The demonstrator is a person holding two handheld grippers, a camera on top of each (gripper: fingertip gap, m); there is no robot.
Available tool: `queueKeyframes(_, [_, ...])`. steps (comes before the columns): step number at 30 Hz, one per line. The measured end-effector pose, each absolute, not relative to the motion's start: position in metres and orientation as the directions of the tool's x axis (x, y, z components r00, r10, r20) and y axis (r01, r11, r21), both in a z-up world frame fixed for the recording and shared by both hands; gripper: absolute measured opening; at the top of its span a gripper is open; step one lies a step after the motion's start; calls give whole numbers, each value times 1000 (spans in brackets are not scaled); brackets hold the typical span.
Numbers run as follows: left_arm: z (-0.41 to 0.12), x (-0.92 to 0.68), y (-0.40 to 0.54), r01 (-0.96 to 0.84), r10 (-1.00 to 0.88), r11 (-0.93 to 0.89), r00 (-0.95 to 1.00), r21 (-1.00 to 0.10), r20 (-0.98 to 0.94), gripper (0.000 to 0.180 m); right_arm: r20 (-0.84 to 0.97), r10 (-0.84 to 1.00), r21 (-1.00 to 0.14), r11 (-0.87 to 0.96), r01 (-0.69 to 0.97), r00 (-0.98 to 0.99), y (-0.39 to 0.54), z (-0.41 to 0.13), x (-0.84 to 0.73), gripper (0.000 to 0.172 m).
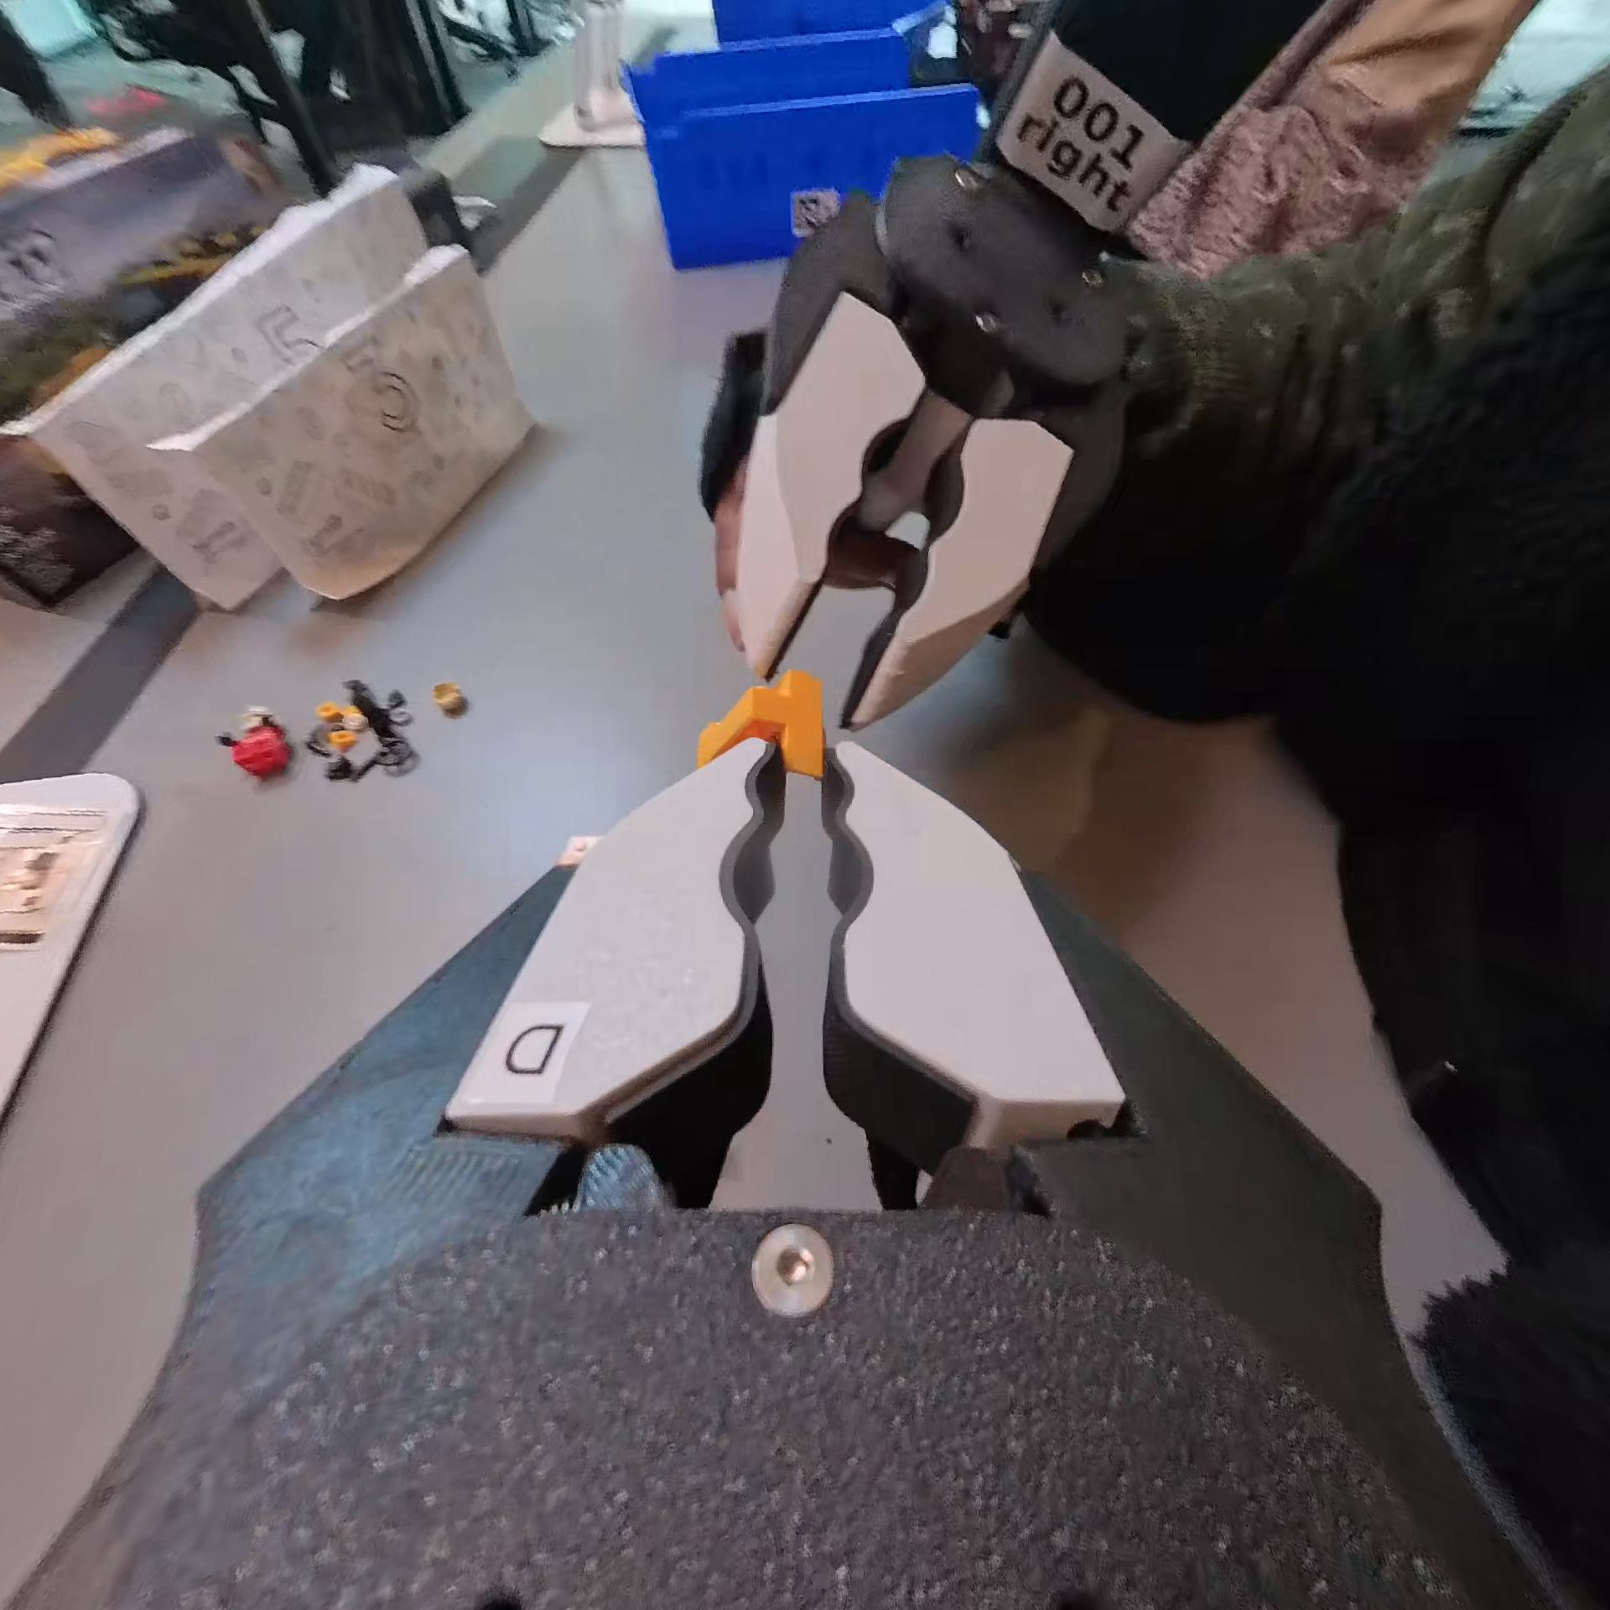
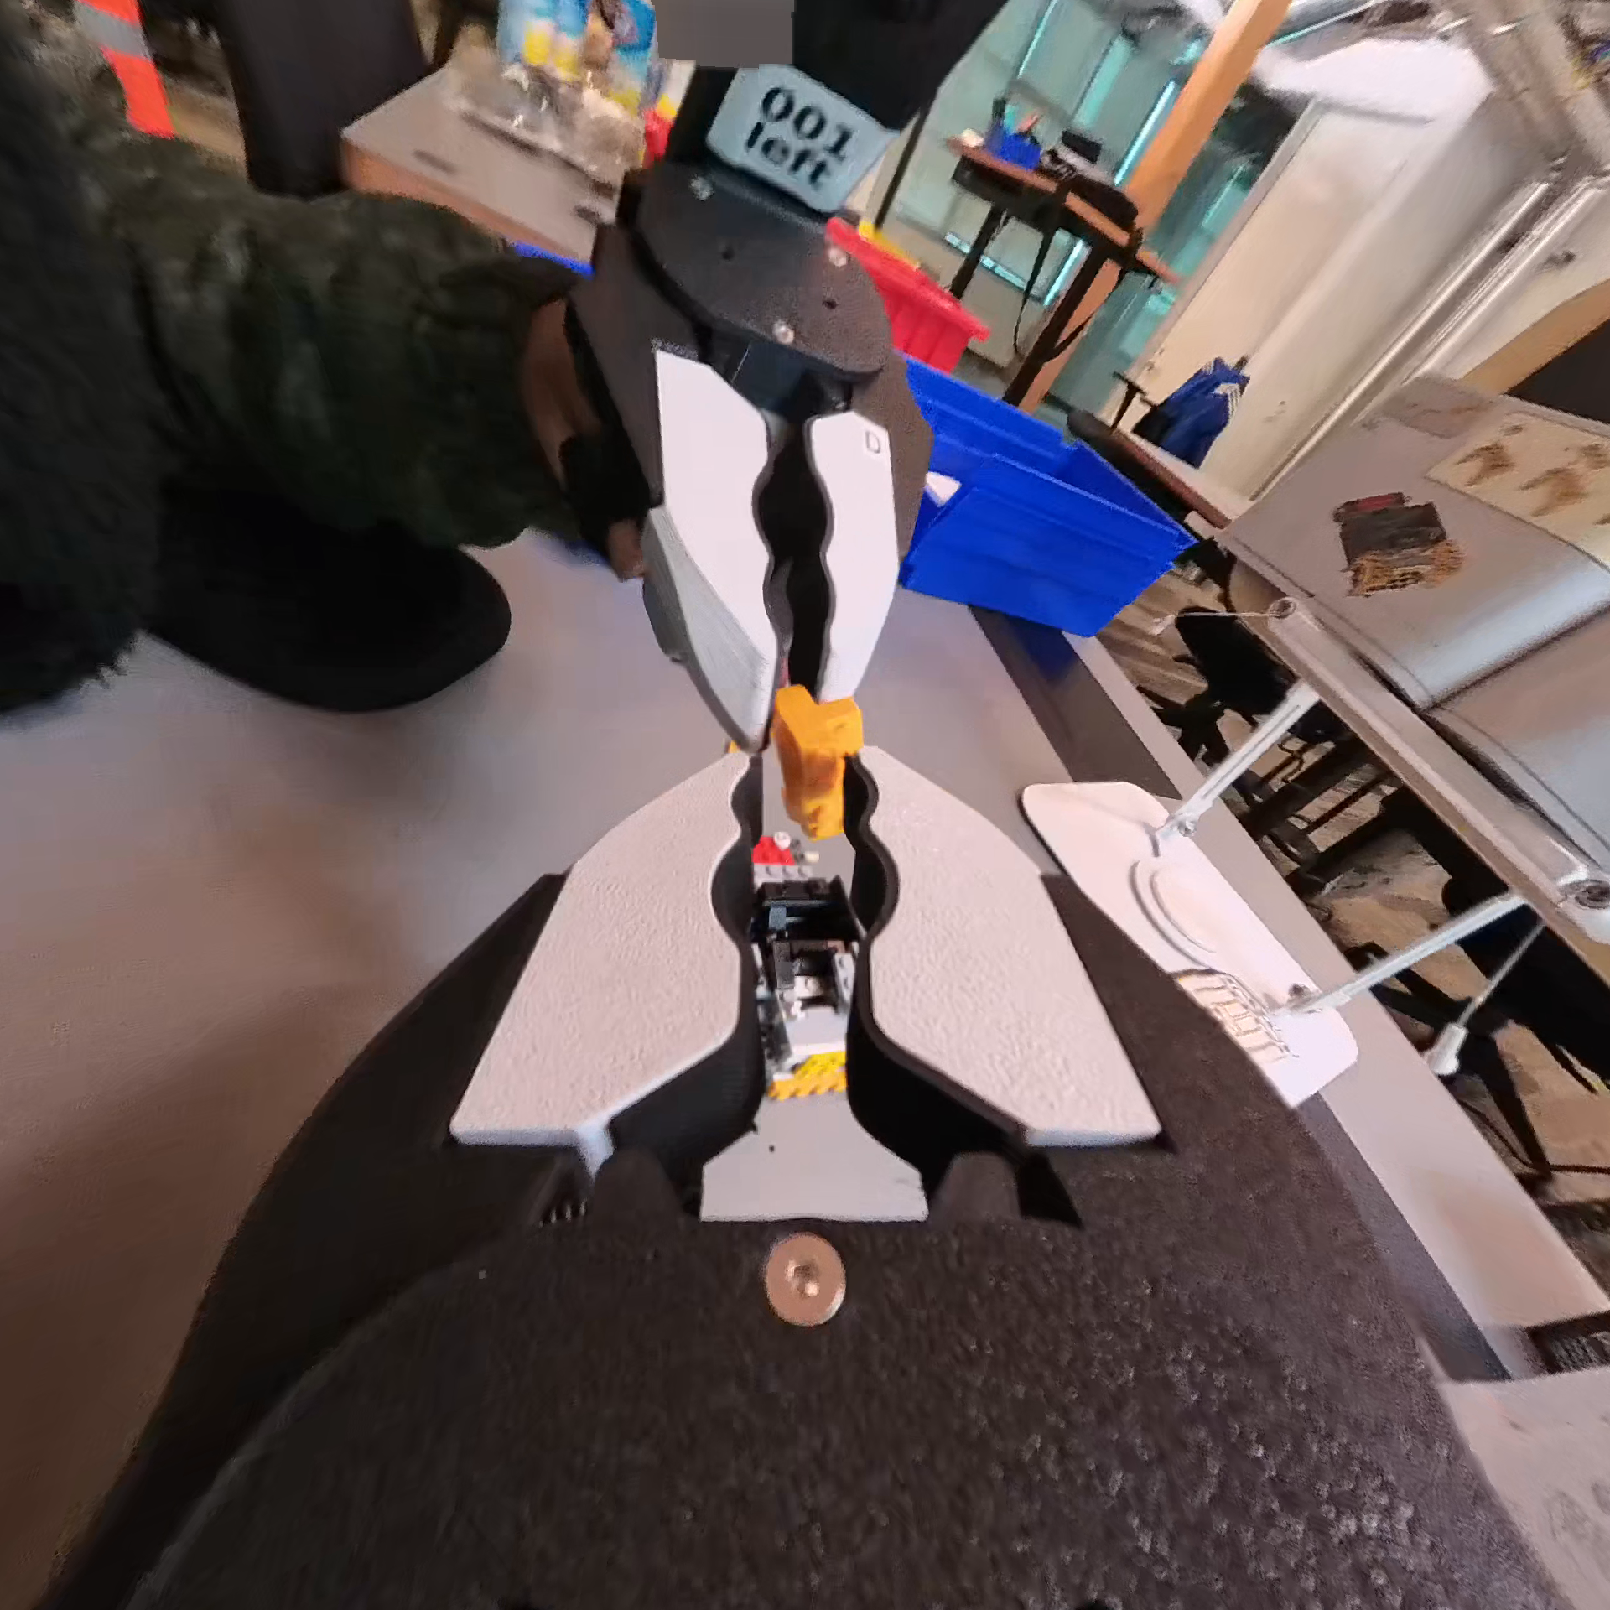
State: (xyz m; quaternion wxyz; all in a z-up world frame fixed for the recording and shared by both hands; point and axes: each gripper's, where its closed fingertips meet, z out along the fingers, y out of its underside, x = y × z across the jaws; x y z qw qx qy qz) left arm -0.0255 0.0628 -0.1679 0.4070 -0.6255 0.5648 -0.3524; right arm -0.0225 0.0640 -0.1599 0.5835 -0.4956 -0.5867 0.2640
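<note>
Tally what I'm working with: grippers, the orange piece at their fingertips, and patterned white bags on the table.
Grippers: 2, left gripper and right gripper
Orange piece: 1, clamped by the left gripper
Patterned white bags: 2
Total: 5

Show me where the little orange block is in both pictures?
Left wrist view: orange block sits mid-picture, at the tips of the left hand-held gripper.
Right wrist view: orange block sits just above centre, hanging from that same gripper.
Shared landmark: blue bins behind.
</note>
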Motion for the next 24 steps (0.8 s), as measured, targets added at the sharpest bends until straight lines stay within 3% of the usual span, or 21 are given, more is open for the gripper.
queueKeyframes(8, [-187, -27, 49, -510, -1000, -31, 21, -859, 23, 8, 478, 876, -831, 426, 357, 68, 52, -177, -26, 7])
queueKeyframes(16, [-179, -24, 48, -426, -997, -71, -4, -902, 80, 8, 401, 912, -881, 358, 310, 85, 50, -170, -25, 7])
queueKeyframes(24, [-165, -30, 44, -347, -959, -238, -66, -907, 276, 3, 353, 933, -912, 327, 247, 70, 47, -159, -17, 7])
